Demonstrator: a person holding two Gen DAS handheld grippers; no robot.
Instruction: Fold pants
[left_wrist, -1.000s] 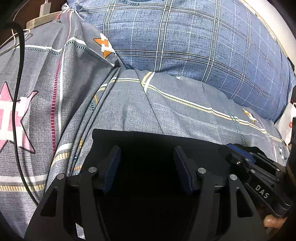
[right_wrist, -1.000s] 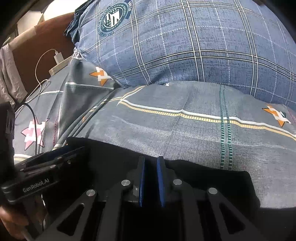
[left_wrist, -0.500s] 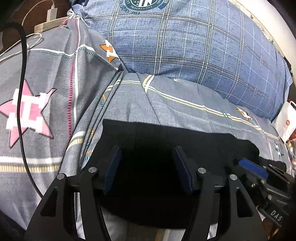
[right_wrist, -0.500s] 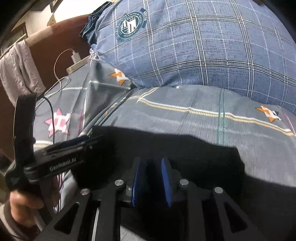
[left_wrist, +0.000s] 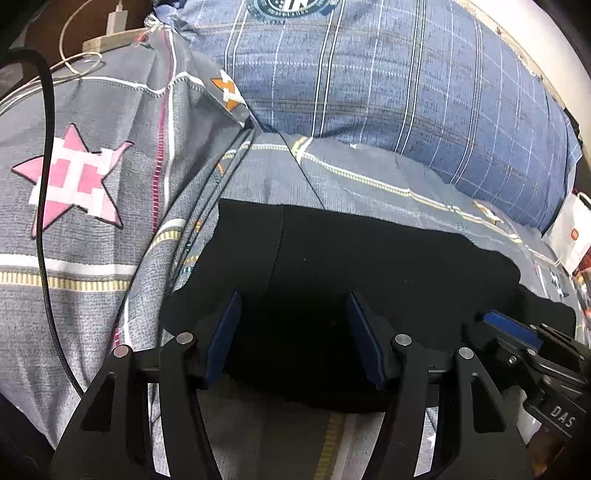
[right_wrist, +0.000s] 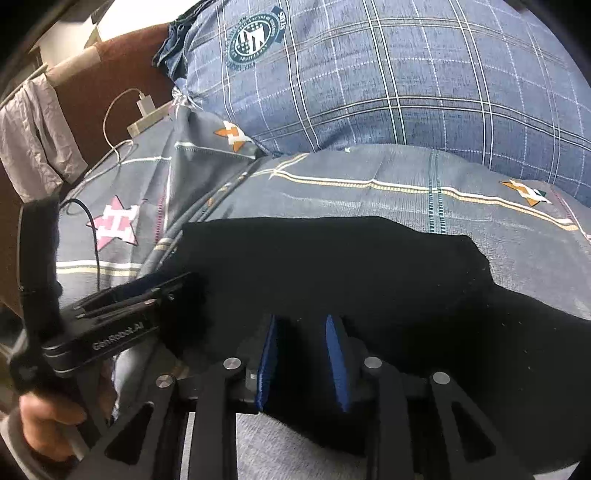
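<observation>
The black pants (left_wrist: 369, 280) lie folded flat on the grey patterned bedsheet (left_wrist: 110, 221), just in front of the big blue plaid pillow (left_wrist: 388, 85), with a strip of bare sheet between pillow and cloth. No box, basket or other container shows in either view; the nearest thing to one is a white bag (left_wrist: 572, 236) at the pillow's right end, and what is in it cannot be told.

The left gripper (left_wrist: 295, 339) points down at a slant over the pants' near edge. Its blue pads (left_wrist: 225, 336) stand wide apart, about halfway open, over the dark cloth with nothing pinched between them. The right gripper (right_wrist: 303, 362) is tilted down the same way, further along the pants' near edge. Its jaws are opening, now a narrow gap. The black cloth lies under and between the pads (right_wrist: 267, 362), and they do not seem to press on it.

The right wrist view shows the left gripper from the side (right_wrist: 122, 314), low over the pants' left corner, with the person's hand (right_wrist: 44, 421) wrapped round its handle and a grey sleeve at the wrist. That view alone also takes in a brown headboard (right_wrist: 110, 66) beyond the pillow's left end, a grey cloth (right_wrist: 33, 136) hanging from it, and the crest printed on the pillow. The left wrist view shows the tip of the right gripper (left_wrist: 517, 332) at the pants' right side, a pink star on the sheet left of the pants, a black cable (left_wrist: 44, 184) running across it, and a white charger (left_wrist: 116, 18) with its cord beside the pillow's left end.
</observation>
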